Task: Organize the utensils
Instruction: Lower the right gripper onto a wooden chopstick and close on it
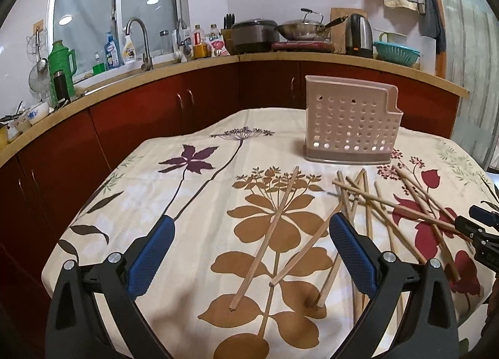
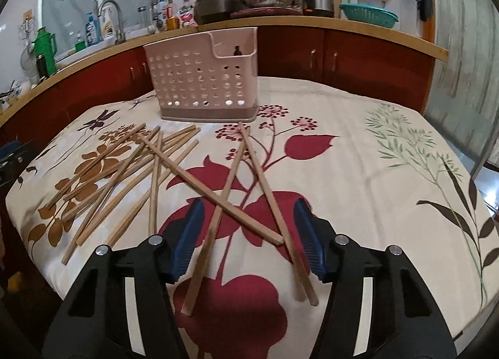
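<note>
Three crossed chopsticks (image 2: 230, 190) lie between the half-open right claw (image 2: 248, 243), untouched by its pads. Light, stiff and slick, they look best pinched near mid-length. More chopsticks scatter over the cloth-covered desk (image 2: 358, 172) before the perforated holder (image 2: 202, 84). Left claw (image 1: 249, 259) gapes wide, empty.

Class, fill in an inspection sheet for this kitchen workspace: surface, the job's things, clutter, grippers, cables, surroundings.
Surface: table under a floral tablecloth.
Job's things: loose wooden chopsticks scattered and crossing on the cloth; perforated utensil holder upright behind them, no chopsticks seen in it.
Clutter: nothing seen on the table besides these.
Grippers: left hand-held gripper open over two chopsticks; right hand-held gripper open, three crossed chopsticks between its pads, none pressed.
Cables: nothing seen.
Surroundings: counter with sink tap, bottles, pots, kettle; red cabinets below; window; towels hanging.
</note>
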